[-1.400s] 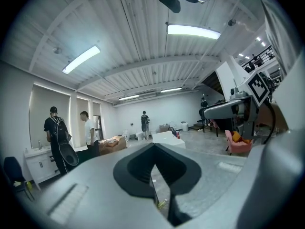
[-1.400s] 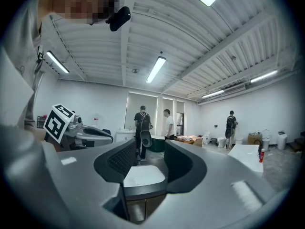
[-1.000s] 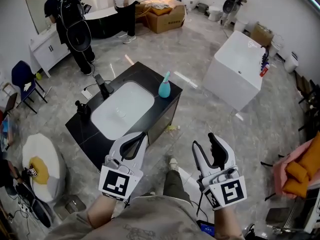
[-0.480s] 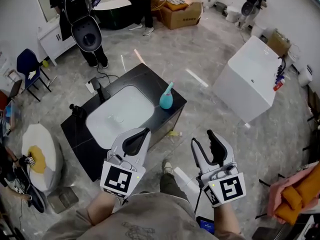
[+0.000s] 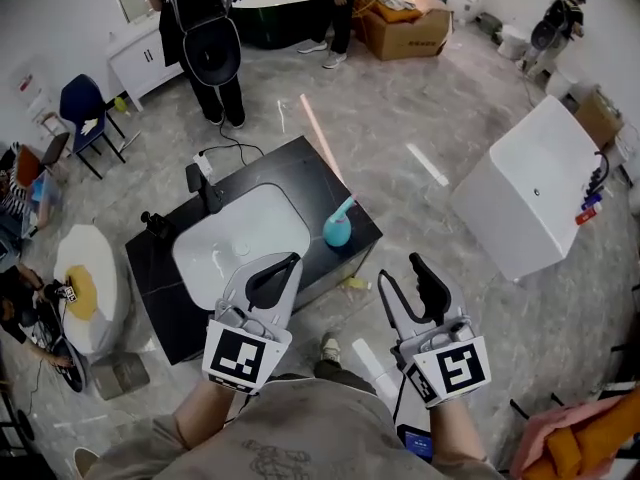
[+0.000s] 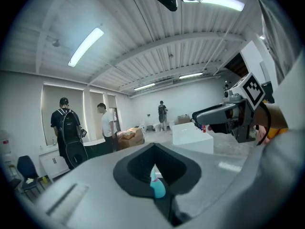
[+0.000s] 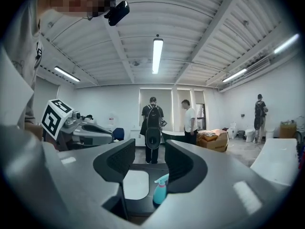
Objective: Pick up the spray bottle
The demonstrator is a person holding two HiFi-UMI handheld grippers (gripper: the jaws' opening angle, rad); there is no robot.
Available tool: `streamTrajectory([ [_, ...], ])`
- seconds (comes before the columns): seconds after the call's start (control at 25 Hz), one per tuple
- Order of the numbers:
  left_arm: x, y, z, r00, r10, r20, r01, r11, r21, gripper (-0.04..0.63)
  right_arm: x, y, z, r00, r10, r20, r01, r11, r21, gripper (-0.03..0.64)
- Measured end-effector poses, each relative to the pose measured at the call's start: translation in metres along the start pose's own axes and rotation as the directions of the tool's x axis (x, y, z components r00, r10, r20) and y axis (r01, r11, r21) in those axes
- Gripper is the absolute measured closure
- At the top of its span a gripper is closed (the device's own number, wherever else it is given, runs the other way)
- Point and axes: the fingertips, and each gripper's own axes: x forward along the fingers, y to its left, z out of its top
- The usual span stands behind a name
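The teal spray bottle stands upright at the near right corner of a black counter with a white sink basin. Both grippers hover short of the counter, apart from the bottle. My left gripper is shut with nothing held; in the left gripper view its jaws meet at the tips and the bottle shows through the gap behind them. My right gripper is open and holds nothing. In the right gripper view the bottle appears low between the spread jaws, still far off.
A black faucet and a small black dispenser stand on the counter's far side. A white tub stands to the right, a white toilet to the left. People, a blue chair and a cardboard box are further back.
The counter and bottle have slid lower and nearer to the grippers in the head view as the person came closer. Left gripper stays shut, right stays open.
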Motion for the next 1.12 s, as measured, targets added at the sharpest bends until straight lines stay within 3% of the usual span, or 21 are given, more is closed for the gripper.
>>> streamTrajectory([
  [0.48,0.030,0.026,-0.001,0.991,0.128,-0.040,-0.128,0.992,-0.010,0.595,0.045,-0.033,0.002,0.992,0.123,-0.003,-0.123,0.992,-0.009,0.390],
  [1.12,0.033,0.047,-0.003,0.994,0.103,-0.034,-0.104,0.995,-0.007,0.595,0.061,-0.023,-0.004,0.993,0.113,-0.043,-0.114,0.993,-0.016,0.387],
])
